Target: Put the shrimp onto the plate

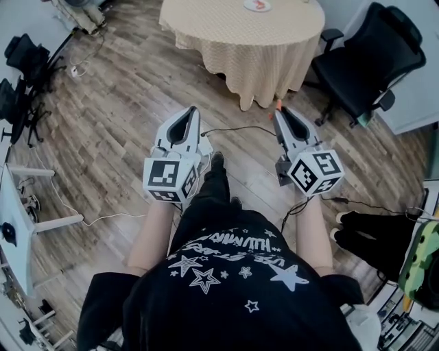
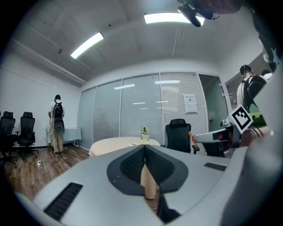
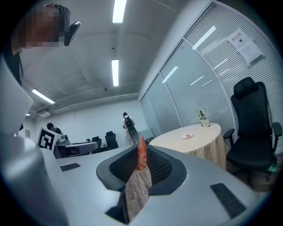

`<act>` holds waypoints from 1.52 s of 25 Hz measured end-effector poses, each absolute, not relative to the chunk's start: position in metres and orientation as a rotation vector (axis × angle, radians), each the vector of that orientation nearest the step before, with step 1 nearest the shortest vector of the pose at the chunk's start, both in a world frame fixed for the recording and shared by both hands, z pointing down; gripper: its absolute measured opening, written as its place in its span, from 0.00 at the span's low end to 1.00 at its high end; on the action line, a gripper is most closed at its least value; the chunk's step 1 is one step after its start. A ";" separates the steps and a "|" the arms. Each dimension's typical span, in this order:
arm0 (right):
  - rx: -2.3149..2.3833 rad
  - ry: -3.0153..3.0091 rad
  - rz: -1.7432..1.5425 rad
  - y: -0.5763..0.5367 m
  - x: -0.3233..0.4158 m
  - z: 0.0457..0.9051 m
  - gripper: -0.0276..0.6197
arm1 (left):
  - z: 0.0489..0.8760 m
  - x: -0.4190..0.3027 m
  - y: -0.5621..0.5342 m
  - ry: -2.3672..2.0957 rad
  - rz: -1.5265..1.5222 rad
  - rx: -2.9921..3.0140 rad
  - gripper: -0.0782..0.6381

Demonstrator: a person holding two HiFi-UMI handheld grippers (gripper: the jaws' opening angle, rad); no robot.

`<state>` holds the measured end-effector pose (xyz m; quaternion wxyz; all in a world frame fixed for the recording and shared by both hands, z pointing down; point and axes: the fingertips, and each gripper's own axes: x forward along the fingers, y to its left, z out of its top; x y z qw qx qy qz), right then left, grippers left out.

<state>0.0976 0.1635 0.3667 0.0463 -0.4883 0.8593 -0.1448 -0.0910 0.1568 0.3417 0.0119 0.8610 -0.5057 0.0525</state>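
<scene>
An orange shrimp (image 3: 141, 154) sticks up from the tip of my right gripper (image 3: 140, 160), whose jaws are shut on it. In the head view the shrimp (image 1: 279, 104) shows as a small orange tip at the front of the right gripper (image 1: 280, 113). My left gripper (image 1: 192, 112) is beside it, level with it. Its jaws are shut with nothing between them (image 2: 144, 155). The white plate (image 1: 257, 5) lies on the round table (image 1: 240, 38) some way ahead of both grippers, with something red on it. The right gripper view shows the plate (image 3: 187, 136) too.
A black office chair (image 1: 371, 56) stands to the right of the table. A small sign (image 2: 144, 132) stands on the tablecloth. A white desk (image 1: 15, 226) and cables are at the left, over wood floor (image 1: 116, 116). People stand far off in the room.
</scene>
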 end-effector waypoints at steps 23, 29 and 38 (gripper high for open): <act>-1.634 2.586 -0.509 -0.073 0.070 0.367 0.15 | 0.356 -0.116 -0.094 -1.372 0.143 2.752 0.12; -1.690 2.549 -0.500 -0.117 0.061 0.361 0.15 | 0.357 -0.134 -0.143 -1.332 0.132 2.761 0.12; -1.753 2.527 -0.542 -0.144 0.068 0.368 0.16 | 0.362 -0.135 -0.179 -1.277 0.143 2.763 0.12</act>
